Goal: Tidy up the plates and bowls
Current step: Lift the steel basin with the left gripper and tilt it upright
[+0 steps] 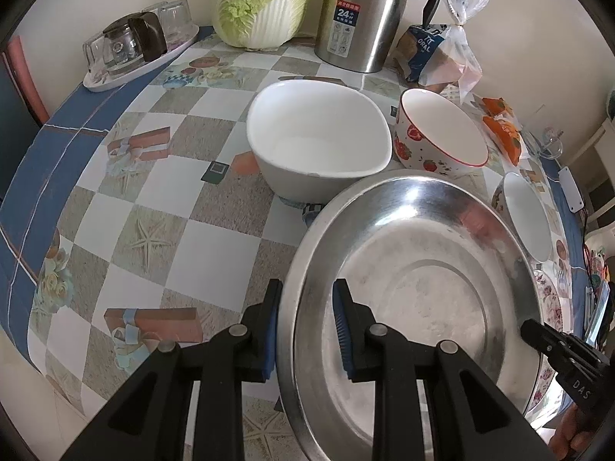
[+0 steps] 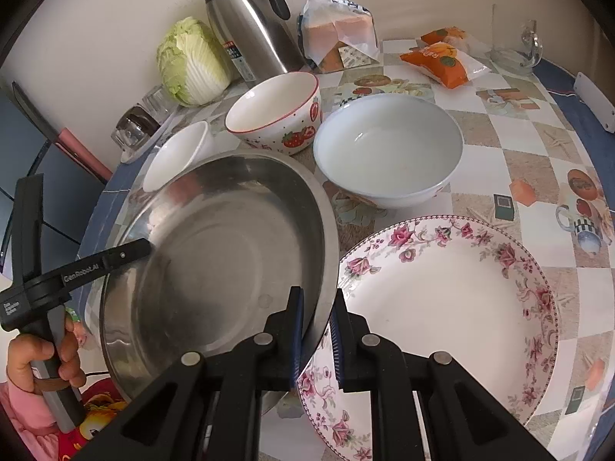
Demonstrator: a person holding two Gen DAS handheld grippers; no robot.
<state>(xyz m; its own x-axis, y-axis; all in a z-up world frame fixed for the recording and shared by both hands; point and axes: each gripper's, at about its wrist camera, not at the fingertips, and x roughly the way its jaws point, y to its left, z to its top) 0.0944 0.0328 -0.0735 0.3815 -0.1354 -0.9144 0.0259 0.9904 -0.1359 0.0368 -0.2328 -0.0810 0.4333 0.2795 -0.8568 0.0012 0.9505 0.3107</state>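
Observation:
Both grippers hold a wide steel basin by opposite sides. In the left wrist view my left gripper is shut on its left rim, one blue pad inside and one outside. In the right wrist view my right gripper is shut on the right rim of the steel basin. That edge hangs over a floral plate on the table. Behind the basin stand a white oval bowl, a strawberry-patterned bowl and a pale bowl.
Along the wall stand a steel kettle, a cabbage, a bagged loaf and a tray of upturned glasses. Orange snack packets and a glass jug lie at the far right. A hand grips the left handle.

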